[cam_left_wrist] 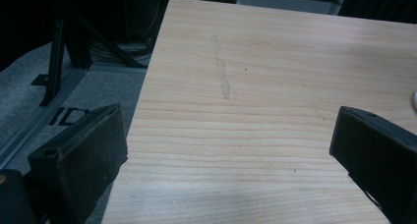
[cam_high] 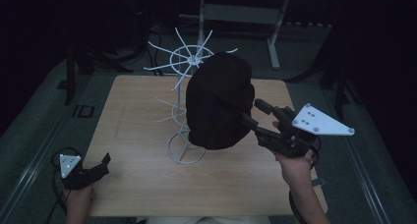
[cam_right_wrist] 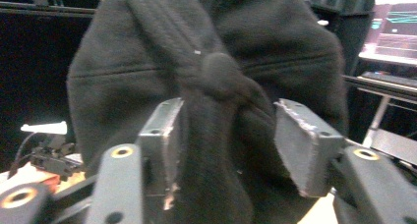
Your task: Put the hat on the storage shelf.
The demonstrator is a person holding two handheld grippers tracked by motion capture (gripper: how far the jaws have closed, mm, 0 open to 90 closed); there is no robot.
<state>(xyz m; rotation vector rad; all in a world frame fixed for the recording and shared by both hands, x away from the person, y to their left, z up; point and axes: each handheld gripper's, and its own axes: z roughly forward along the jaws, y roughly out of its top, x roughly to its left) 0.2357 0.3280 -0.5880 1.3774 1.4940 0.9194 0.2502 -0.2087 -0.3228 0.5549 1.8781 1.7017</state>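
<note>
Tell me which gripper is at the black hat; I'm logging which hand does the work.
The right gripper: its jaws straddle a fold of the black hat on the white rack. The left gripper rests open at the table's near-left corner.

High view looks forward and down over the whole light wooden surface (cam_high: pixel 147 184). Left gripper view sits low at the near-left corner, facing across the same surface (cam_left_wrist: pixel 255 86), close to the wood. Right gripper view faces the black fabric cap (cam_right_wrist: pixel 206 76) very close; high view shares that cap (cam_high: pixel 219 101).
</note>
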